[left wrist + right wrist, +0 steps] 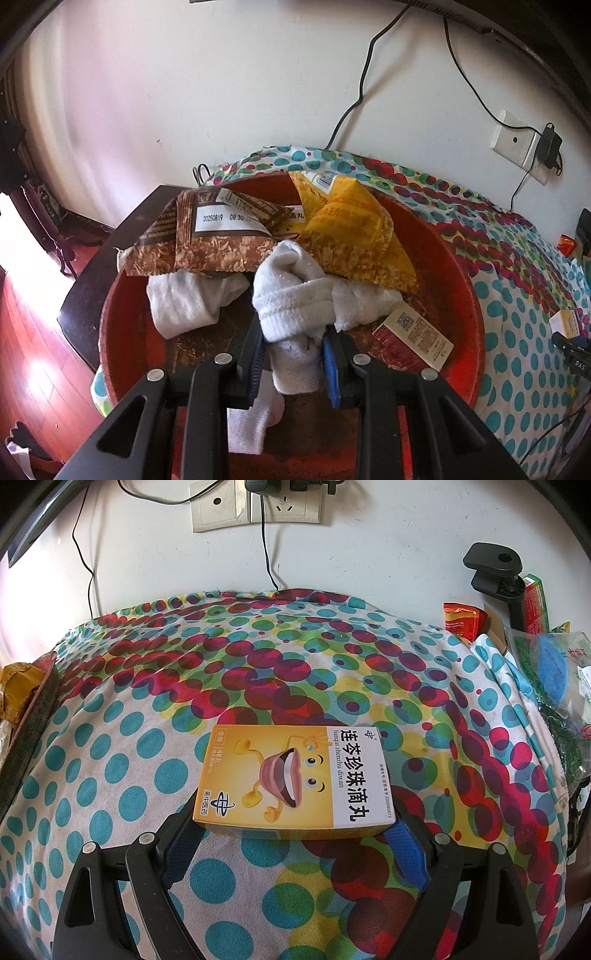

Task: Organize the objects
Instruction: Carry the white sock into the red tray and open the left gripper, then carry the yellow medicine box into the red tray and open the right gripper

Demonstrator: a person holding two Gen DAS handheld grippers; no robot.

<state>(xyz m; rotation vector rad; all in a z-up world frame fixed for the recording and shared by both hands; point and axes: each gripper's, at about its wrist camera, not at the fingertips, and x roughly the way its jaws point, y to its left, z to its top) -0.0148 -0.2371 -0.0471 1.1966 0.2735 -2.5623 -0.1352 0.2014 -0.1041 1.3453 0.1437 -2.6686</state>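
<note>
i see a white wall point(388, 535) behind my table, with a socket plate point(255, 504) carrying a black plug and thin black cables point(266, 550) hanging down. a spotted cloth point(147, 701) in teal, red and yellow covers the tabletop. to the left lies a reddish wooden floor point(33, 332). a black clamp point(495, 572) stands at the far right.

A red basin point(458, 280) is seen, its floor mottled brown. In it, white socks point(291, 295) are shown near, a brown-and-gold patterned packet point(207, 240) far left, a yellow packet point(354, 229) far right, and a red-and-cream box point(413, 339) near right. A cloth point(184, 686) dotted in teal, red, yellow and green is spread on the right, bearing an orange-and-white box point(295, 779). Blue pads point(406, 853) are set on black fingers.
</note>
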